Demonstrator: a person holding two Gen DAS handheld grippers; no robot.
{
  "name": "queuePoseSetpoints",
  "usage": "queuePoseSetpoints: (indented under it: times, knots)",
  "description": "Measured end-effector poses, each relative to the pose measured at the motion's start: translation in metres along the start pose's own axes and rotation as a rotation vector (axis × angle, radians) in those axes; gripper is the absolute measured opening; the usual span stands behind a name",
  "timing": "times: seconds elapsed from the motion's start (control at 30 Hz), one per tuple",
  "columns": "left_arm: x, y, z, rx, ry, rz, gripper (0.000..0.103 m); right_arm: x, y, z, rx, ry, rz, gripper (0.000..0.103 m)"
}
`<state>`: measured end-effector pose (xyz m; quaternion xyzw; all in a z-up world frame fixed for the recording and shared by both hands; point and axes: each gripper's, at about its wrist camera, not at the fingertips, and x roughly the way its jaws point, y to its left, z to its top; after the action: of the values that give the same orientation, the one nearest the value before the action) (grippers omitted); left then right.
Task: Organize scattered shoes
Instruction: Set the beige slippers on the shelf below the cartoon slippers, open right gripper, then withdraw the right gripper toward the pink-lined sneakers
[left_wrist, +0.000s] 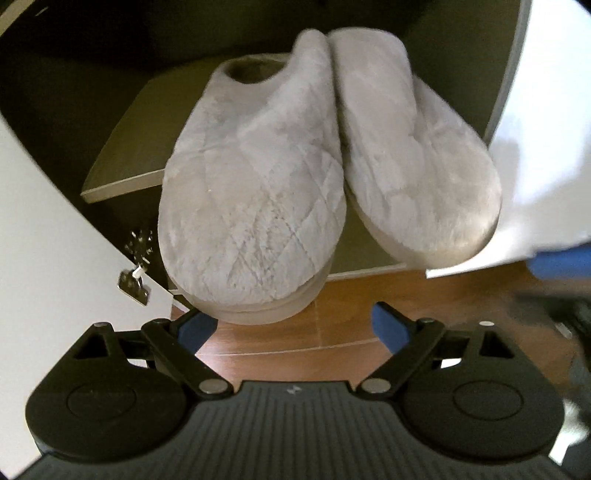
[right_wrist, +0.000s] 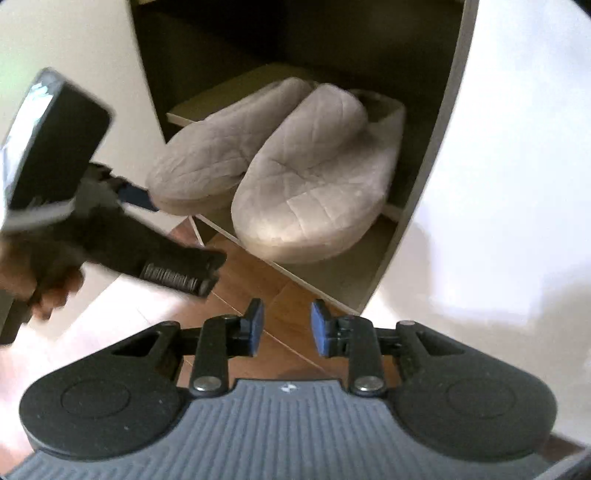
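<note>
Two grey quilted slippers sit side by side, touching along their inner edges, on the lower shelf of an open white cabinet, toes pointing out toward the wooden floor and overhanging the shelf's front edge. The left tongs hang released at six o'clock of the nearer slipper, their blue pads spread wide and apart from its sole, gripping nothing. The right tongs are likewise released and empty, well back from the pair, which lies at twelve o'clock in that view. The left tool's black body shows blurred at nine o'clock there, beside the person's hand. A small bunch of keys hangs from the cabinet door at about eight o'clock of the slippers. As far as these views show, this pair looks stowed and matched; whether other shoes remain scattered elsewhere cannot be told, though a nudge deeper onto the shelf may be left.
</note>
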<state>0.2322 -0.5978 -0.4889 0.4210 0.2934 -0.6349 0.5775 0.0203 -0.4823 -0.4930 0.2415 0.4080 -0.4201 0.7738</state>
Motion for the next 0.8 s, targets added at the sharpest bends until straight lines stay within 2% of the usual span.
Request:
queuePoseSetpoints:
  times: [0.17, 0.3, 0.4, 0.57, 0.67, 0.73, 0.8]
  knots:
    - [0.007, -0.001, 0.018, 0.089, 0.009, 0.013, 0.092, 0.025, 0.005, 0.034, 0.081, -0.020, -0.045, 0.024]
    - [0.017, 0.006, 0.044, 0.091, -0.016, 0.013, 0.092, 0.039, 0.001, 0.053, 0.107, -0.050, -0.073, 0.024]
    - [0.028, 0.008, 0.061, 0.112, -0.031, 0.045, 0.092, 0.051, -0.002, 0.061, 0.110, -0.068, -0.088, 0.024]
    - [0.035, 0.011, 0.076, 0.053, -0.063, 0.064, 0.092, 0.070, -0.014, 0.084, 0.104, -0.094, -0.097, 0.024]
    - [0.030, 0.007, 0.064, 0.014, -0.069, 0.064, 0.092, 0.067, -0.019, 0.079, 0.064, -0.097, -0.073, 0.029]
    - [0.023, 0.003, 0.041, -0.032, -0.058, 0.064, 0.092, 0.060, -0.022, 0.064, 0.030, -0.069, -0.048, 0.035]
    - [0.010, -0.004, 0.000, -0.099, -0.025, 0.063, 0.092, 0.051, -0.029, 0.037, -0.015, -0.009, 0.014, 0.039]
